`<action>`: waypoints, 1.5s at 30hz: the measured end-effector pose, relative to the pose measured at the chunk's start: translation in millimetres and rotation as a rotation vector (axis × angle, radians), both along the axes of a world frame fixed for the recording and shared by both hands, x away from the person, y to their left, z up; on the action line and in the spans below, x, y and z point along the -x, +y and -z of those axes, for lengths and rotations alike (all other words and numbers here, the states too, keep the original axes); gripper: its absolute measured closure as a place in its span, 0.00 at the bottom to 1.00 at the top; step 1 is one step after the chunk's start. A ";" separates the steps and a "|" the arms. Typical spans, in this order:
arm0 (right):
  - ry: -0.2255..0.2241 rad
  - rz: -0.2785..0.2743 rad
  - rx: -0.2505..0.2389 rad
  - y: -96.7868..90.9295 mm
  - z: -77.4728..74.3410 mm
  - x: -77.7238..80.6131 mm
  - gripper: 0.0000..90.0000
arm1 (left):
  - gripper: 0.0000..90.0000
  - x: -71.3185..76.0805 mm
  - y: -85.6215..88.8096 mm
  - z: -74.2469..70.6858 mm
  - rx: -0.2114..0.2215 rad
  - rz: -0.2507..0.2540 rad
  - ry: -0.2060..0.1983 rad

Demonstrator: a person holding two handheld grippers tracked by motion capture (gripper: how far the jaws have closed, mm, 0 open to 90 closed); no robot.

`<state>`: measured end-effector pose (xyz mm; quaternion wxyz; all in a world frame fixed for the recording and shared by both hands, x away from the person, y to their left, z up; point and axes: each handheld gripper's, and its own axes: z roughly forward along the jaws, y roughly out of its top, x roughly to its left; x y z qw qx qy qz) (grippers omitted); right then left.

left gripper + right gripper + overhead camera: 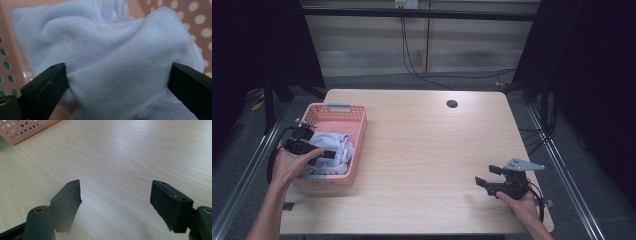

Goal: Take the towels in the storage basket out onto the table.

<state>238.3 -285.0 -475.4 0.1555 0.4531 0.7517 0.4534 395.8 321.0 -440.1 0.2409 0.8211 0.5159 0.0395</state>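
One pink basket (357, 131), one white cloth (339, 147), two hand-held grippers — left hand-held gripper (330, 154), right hand-held gripper (485, 175) — on one counter (427, 145).

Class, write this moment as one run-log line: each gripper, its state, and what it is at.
left gripper: open, around white cloth in pink basket | right gripper: open, nothing between, above table

White cloth (112, 62), crumpled & folded, lying in pink basket (358, 131) at table's left edge.

No readable text, labels, brands or numbers on anything.
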 end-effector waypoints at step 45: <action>0.011 0.011 0.027 0.2 0.3 -2.1 0.27 | 0.73 -3.5 -14.3 -6.2 -0.026 0.033 0.007</action>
